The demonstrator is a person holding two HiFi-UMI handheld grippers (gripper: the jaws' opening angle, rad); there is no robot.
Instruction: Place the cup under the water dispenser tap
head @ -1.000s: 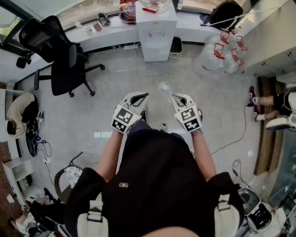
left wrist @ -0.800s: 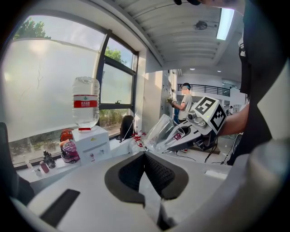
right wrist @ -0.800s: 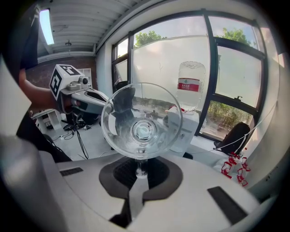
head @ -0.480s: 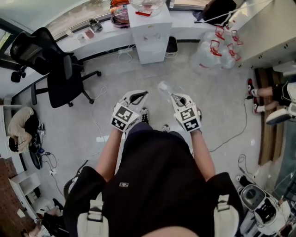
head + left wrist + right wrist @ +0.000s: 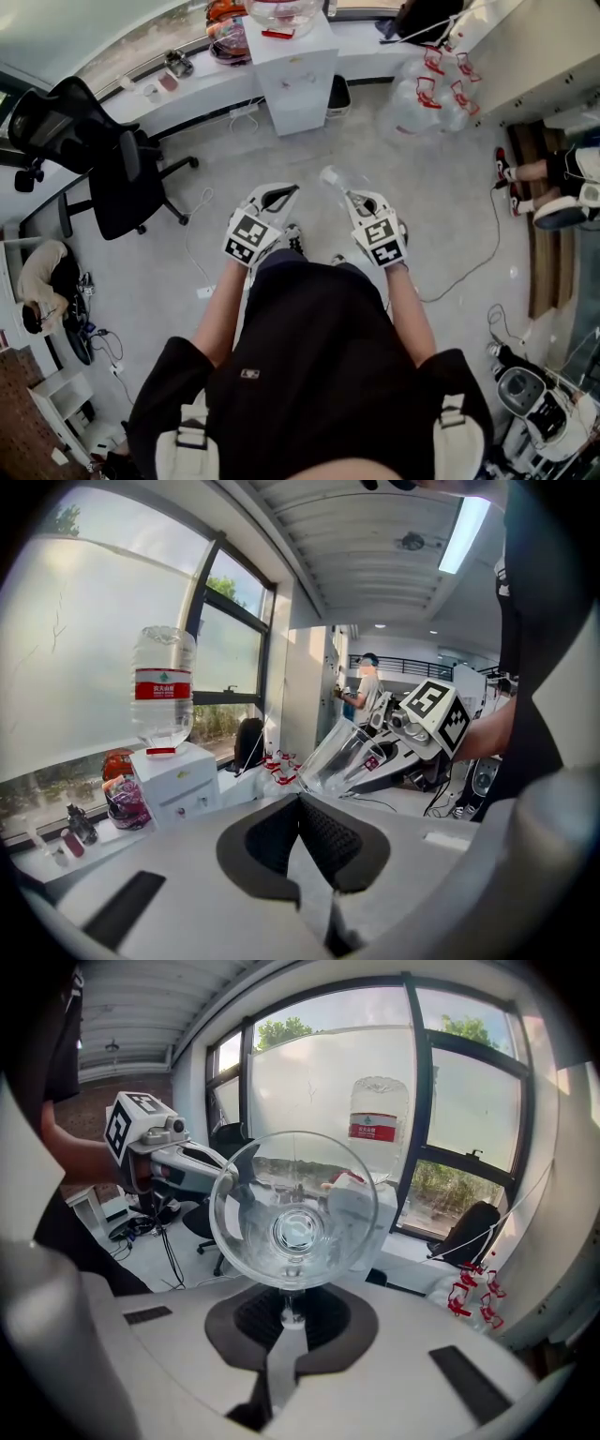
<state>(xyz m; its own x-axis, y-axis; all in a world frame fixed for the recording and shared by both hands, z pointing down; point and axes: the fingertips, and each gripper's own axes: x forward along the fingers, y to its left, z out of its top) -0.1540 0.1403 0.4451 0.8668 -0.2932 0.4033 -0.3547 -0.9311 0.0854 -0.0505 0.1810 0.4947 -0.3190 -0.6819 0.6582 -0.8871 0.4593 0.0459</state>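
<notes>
No legible print: red label (image 5: 161, 685) on the water bottle (image 5: 162, 652) too small.

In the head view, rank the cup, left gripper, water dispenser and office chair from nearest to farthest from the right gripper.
1. cup: gripped in the fingers of the right gripper, at its tip.
2. left gripper: alongside, to its left.
3. water dispenser: ahead, against the window ledge.
4. office chair: far off to the left.
</notes>
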